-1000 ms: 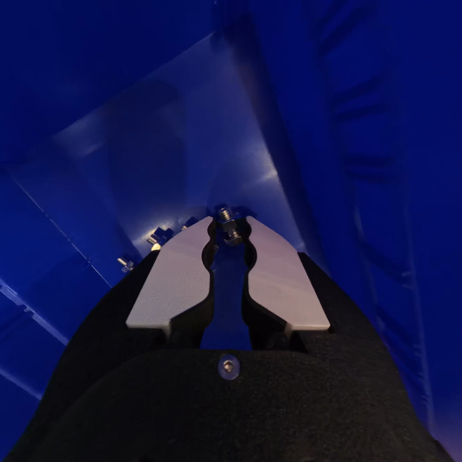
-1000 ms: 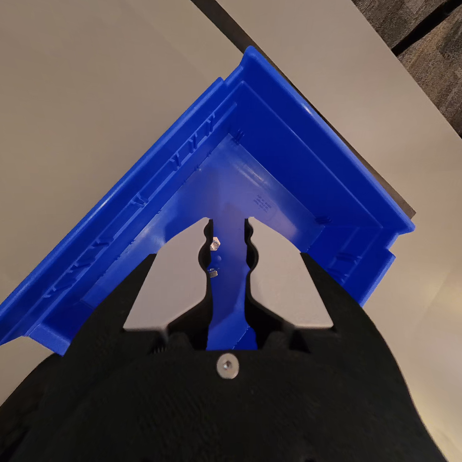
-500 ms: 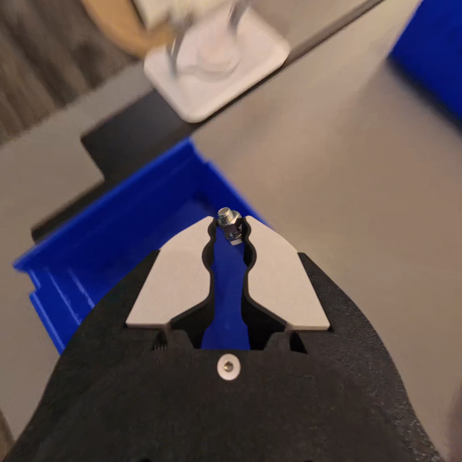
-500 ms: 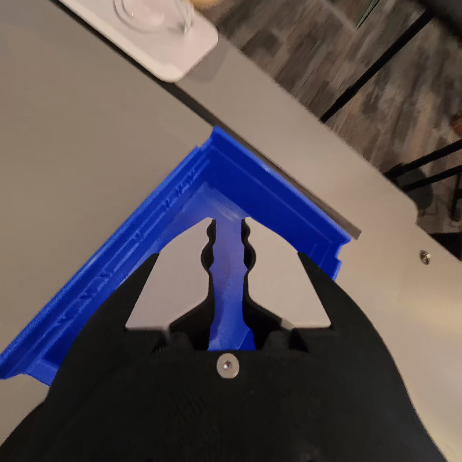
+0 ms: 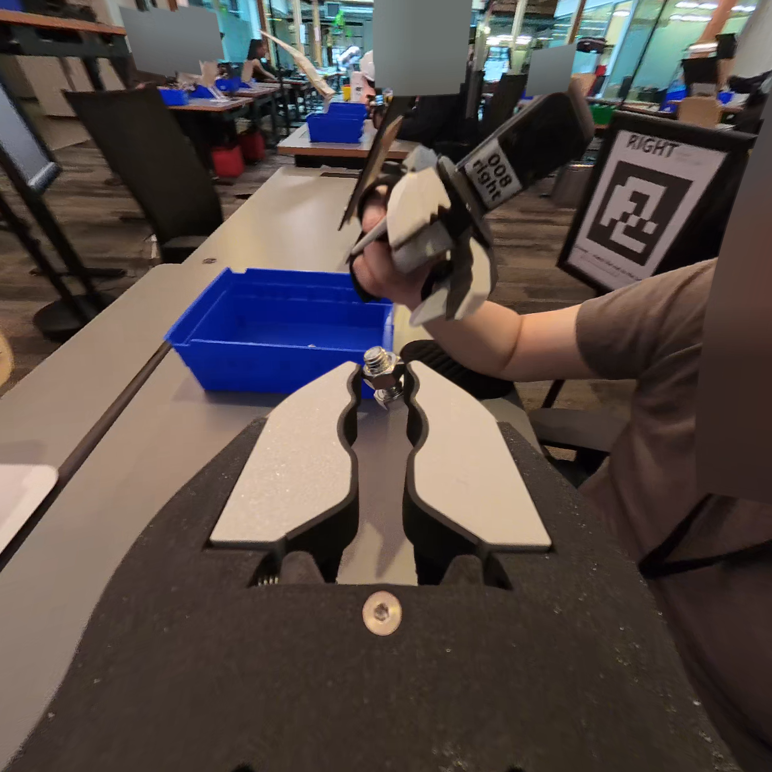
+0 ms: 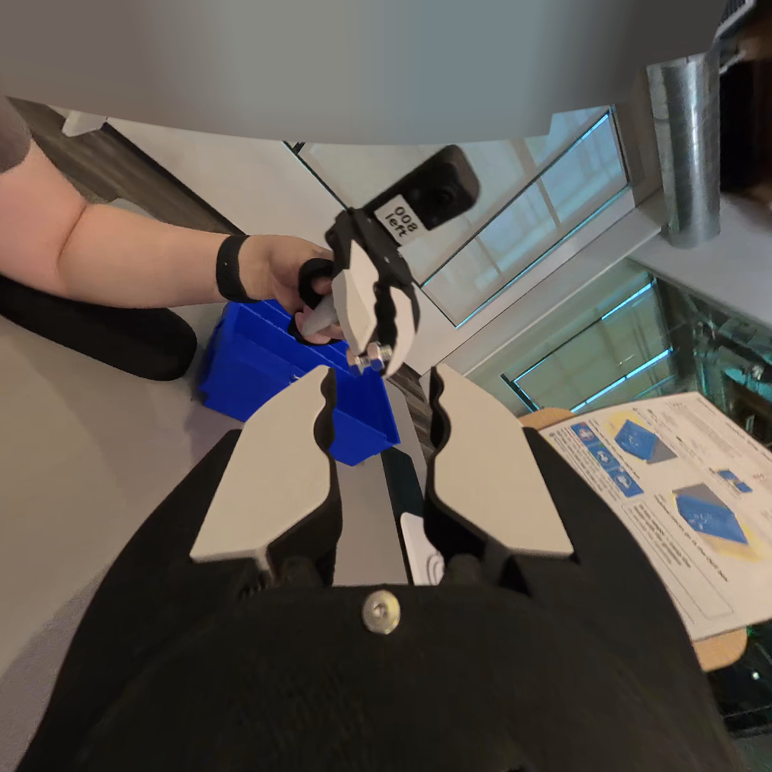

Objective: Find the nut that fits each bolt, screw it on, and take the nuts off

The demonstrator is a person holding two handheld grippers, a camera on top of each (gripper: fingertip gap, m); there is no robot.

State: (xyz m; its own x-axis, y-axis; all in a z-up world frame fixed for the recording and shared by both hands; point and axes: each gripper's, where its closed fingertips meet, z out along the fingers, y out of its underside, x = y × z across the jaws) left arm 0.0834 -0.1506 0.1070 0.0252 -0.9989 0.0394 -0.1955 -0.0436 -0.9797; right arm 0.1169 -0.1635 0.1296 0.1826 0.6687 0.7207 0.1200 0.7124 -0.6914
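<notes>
My left gripper (image 5: 382, 373) is shut on a silver bolt with a hex nut on it (image 5: 381, 376), held above the grey table (image 5: 104, 417), threaded end pointing away. A blue bin (image 5: 284, 330) stands on the table just beyond it. My right gripper (image 6: 380, 372) is open and empty, with its jaws wide apart. It faces the left gripper (image 6: 376, 317) and the bolt (image 6: 369, 360), which sits just beyond its fingertips. In the left wrist view the right gripper (image 5: 434, 267) hangs above the bin's right end, held by a hand.
The person's forearm (image 5: 543, 346) and body fill the right side. A framed marker sign (image 5: 643, 209) stands behind. A printed instruction sheet (image 6: 668, 501) lies to the right. A white pad (image 5: 21, 497) sits at the table's left edge. Chairs and other desks are farther off. The tips of one gripper are about 5 cm away from the tips of the other.
Both grippers have lifted out of the blue bins and turned to face each other above the table. The left still holds the bolt with its nut. The right has opened wider.
</notes>
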